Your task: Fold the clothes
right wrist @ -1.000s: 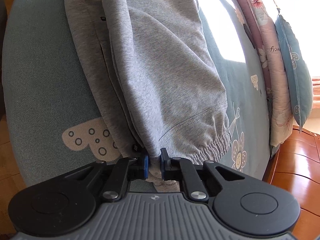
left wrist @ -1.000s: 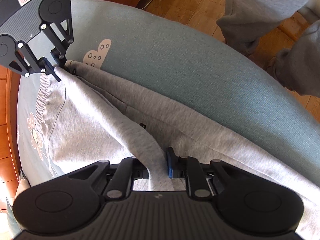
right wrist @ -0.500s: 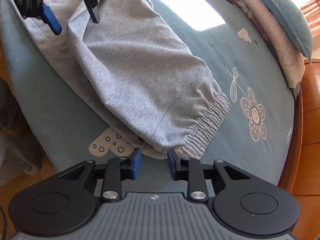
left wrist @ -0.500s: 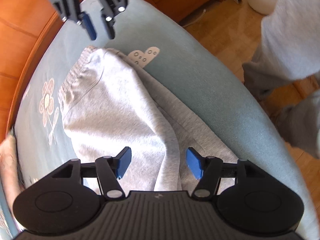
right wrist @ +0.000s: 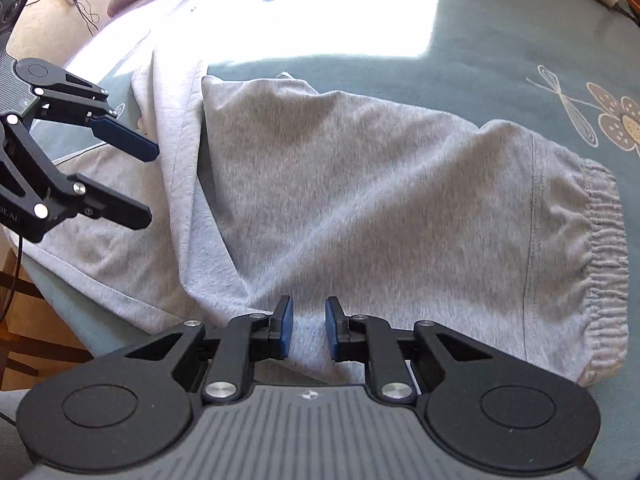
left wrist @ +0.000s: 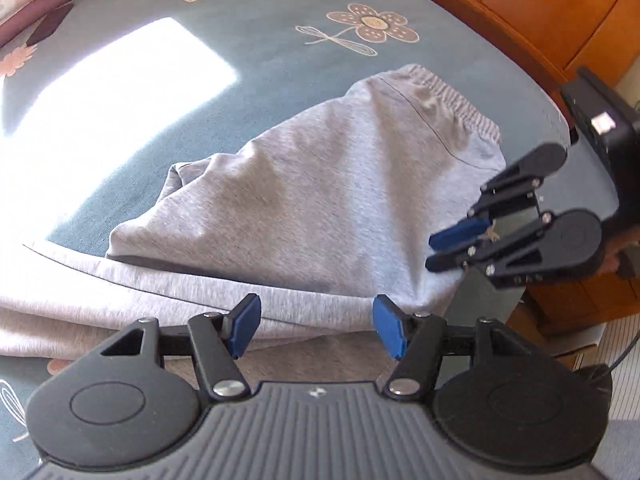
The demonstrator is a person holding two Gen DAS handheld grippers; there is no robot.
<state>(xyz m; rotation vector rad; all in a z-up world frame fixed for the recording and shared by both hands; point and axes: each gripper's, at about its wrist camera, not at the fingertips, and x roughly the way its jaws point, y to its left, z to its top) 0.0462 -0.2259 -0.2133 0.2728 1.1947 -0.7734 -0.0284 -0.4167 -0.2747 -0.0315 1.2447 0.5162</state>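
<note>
Grey sweatpants [right wrist: 380, 200] folded on teal floral bedspread [right wrist: 500, 60]

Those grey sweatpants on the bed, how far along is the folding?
One fold looks done: the grey sweatpants lie doubled over, elastic cuff on top. Nothing is held now: the left gripper is open, the right gripper closing above cloth. More folding probably remains.

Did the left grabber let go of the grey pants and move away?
Yes. The left gripper pinched the grey pants a second ago; now its jaws are open and it hangs above them, back from the bedspread.
</note>
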